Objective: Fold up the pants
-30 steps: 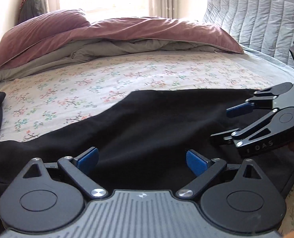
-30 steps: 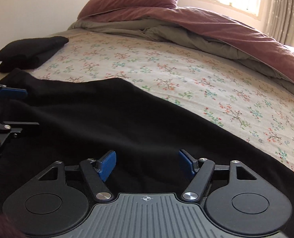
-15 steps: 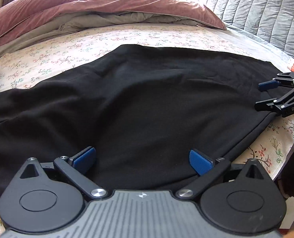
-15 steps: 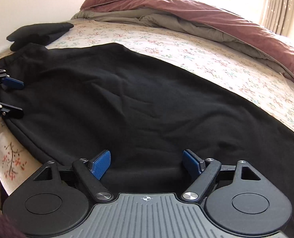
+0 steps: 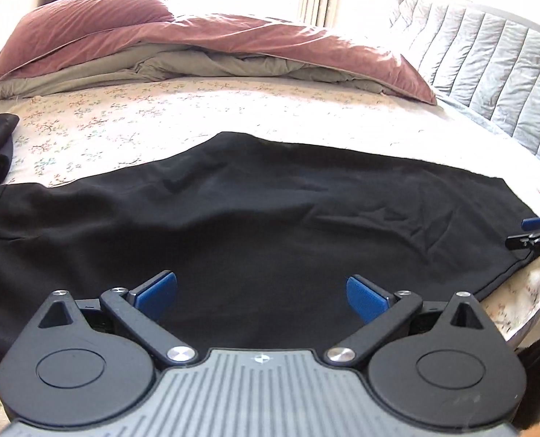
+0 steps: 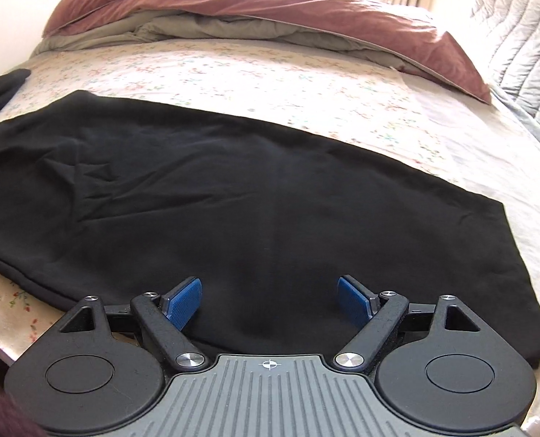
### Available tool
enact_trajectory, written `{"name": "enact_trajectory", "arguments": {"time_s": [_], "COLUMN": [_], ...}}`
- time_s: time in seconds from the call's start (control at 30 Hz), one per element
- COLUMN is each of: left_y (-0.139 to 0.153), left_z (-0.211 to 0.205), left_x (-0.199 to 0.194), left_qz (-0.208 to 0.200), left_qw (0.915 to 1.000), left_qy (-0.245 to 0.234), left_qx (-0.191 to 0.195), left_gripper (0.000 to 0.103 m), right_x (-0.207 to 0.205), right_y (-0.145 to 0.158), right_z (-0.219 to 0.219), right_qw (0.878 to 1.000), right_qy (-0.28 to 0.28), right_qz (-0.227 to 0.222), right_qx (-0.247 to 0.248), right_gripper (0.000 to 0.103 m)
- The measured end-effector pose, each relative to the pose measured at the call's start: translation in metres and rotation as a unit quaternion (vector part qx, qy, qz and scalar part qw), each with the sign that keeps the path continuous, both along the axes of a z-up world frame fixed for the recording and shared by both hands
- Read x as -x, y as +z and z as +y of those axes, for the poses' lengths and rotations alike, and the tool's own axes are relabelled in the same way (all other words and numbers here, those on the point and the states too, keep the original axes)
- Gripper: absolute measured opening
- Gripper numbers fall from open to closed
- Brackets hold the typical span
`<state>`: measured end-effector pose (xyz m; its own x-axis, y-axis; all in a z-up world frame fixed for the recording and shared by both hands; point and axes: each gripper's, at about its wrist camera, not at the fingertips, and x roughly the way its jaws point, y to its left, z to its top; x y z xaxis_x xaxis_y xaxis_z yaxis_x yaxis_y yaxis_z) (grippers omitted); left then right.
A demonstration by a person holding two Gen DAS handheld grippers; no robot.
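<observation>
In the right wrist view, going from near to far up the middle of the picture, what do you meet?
Right tongs, open → black pants spread flat → flowered sheet → grey blanket → dusty-pink duvet.

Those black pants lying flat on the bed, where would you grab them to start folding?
Probably at the narrow end of the pants, pinching its near corner. The cloth lies flat, so only an edge offers something to pinch. Slide the open right claw in low from the bed's near side.
</observation>
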<state>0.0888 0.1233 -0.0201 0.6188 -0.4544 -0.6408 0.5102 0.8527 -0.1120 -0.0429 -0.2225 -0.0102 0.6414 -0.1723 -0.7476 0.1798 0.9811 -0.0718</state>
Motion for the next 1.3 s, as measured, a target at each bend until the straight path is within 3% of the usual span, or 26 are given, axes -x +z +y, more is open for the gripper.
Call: {"name": "enact_trajectory", "arguments": {"time_s": [0.23, 0.47, 0.7, 0.97, 1.03, 1.2, 1.3], "left_y": [-0.001, -0.012, -0.020, -0.027, -0.027, -0.025, -0.025], "left_z": [-0.058, -0.097, -0.114, -0.128, -0.131, -0.131, -0.130], "left_x": [-0.006, -0.012, -0.016, -0.022, -0.022, -0.020, -0.020], "left_qz": [0.015, 0.021, 0.033, 0.046, 0.045, 0.042, 0.042], "left_qw": [0.9994, 0.9989, 0.9985, 0.9979, 0.9978, 0.9978, 0.9978], "left_qy": [-0.024, -0.040, -0.043, -0.046, -0.048, -0.051, -0.051], "left_qx": [0.022, 0.016, 0.013, 0.005, 0.004, 0.003, 0.002], "left_gripper": [0.103, 0.103, 0.103, 0.103, 0.103, 0.103, 0.103], "right_x": [0.000, -0.019, -0.014, -0.010, -0.011, -0.007, -0.006], "right_y": [0.000, 0.006, -0.020, -0.030, -0.030, -0.027, -0.024], "right_z": [-0.084, -0.173, -0.242, -0.256, -0.256, -0.259, -0.257], "right_qw": [0.995, 0.988, 0.971, 0.977, 0.978, 0.975, 0.974], "right_qy": [-0.095, -0.133, -0.215, -0.181, -0.179, -0.185, -0.184], "right_qz": [0.025, 0.052, 0.032, 0.020, 0.017, 0.000, -0.009], "right_qx": [-0.027, -0.051, -0.101, -0.110, -0.109, -0.120, -0.130], "right_gripper": [0.083, 0.081, 0.081, 0.080, 0.074, 0.029, 0.011]}}
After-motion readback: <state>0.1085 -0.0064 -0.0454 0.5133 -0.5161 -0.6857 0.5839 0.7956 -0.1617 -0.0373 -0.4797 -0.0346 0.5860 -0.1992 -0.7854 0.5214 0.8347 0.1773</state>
